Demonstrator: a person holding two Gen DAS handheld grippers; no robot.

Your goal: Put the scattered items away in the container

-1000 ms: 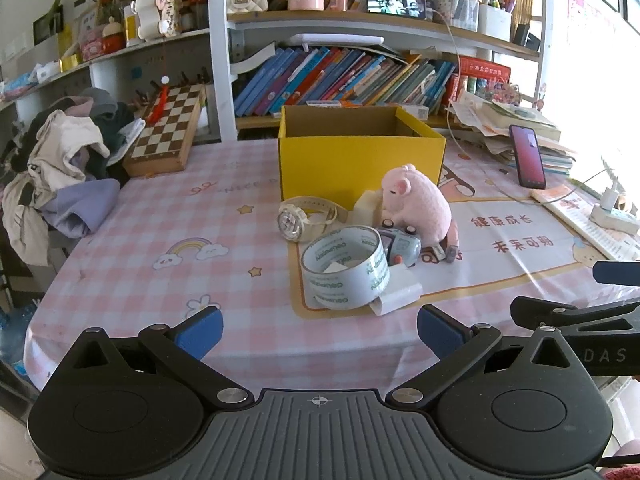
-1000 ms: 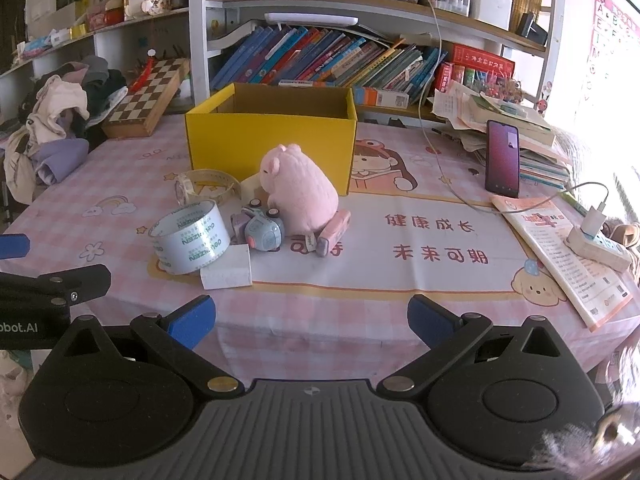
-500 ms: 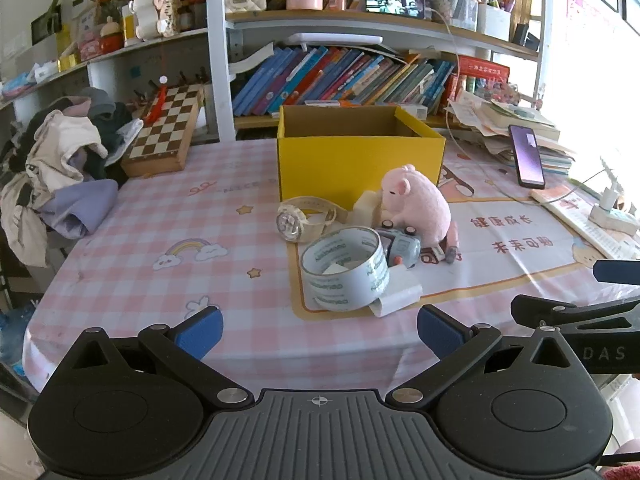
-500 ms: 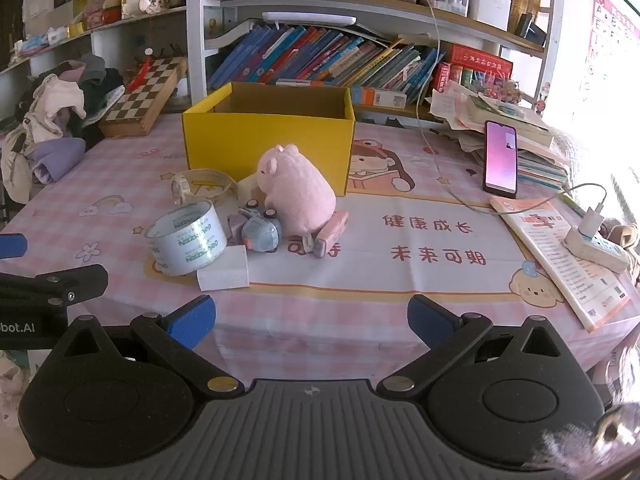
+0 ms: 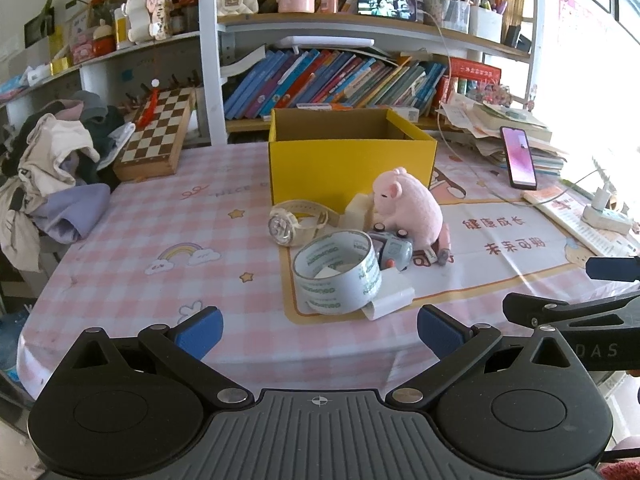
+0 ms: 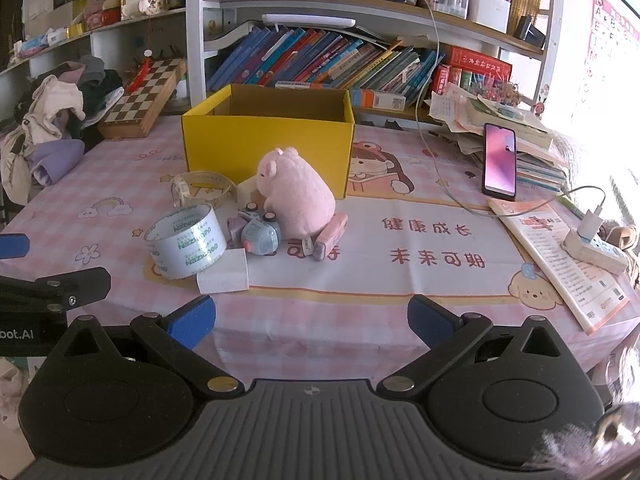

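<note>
An open yellow box [image 5: 352,168] [image 6: 268,148] stands mid-table. In front of it lie a pink plush pig [image 5: 412,208] [image 6: 298,200], a clear tape roll [image 5: 338,276] [image 6: 186,242], a cream watch [image 5: 296,222] [image 6: 200,190], a small grey-blue toy car [image 5: 394,250] [image 6: 258,234], a white card [image 5: 390,300] [image 6: 222,276], a cream block [image 5: 358,210] and a pink eraser-like bar [image 6: 330,236]. My left gripper [image 5: 320,330] is open and empty, near the table's front edge before the tape. My right gripper [image 6: 310,318] is open and empty, before the card and the pig.
A chessboard box [image 5: 154,136] and a clothes pile [image 5: 48,176] sit at the left. A phone [image 6: 499,160] leans on stacked books at the right, with a cable, a power strip [image 6: 596,246] and a booklet [image 6: 560,256]. Bookshelves stand behind the table.
Both views have shifted very slightly; the items look a touch farther in the right wrist view. Nothing on the table has moved, and both grippers stay open.
</note>
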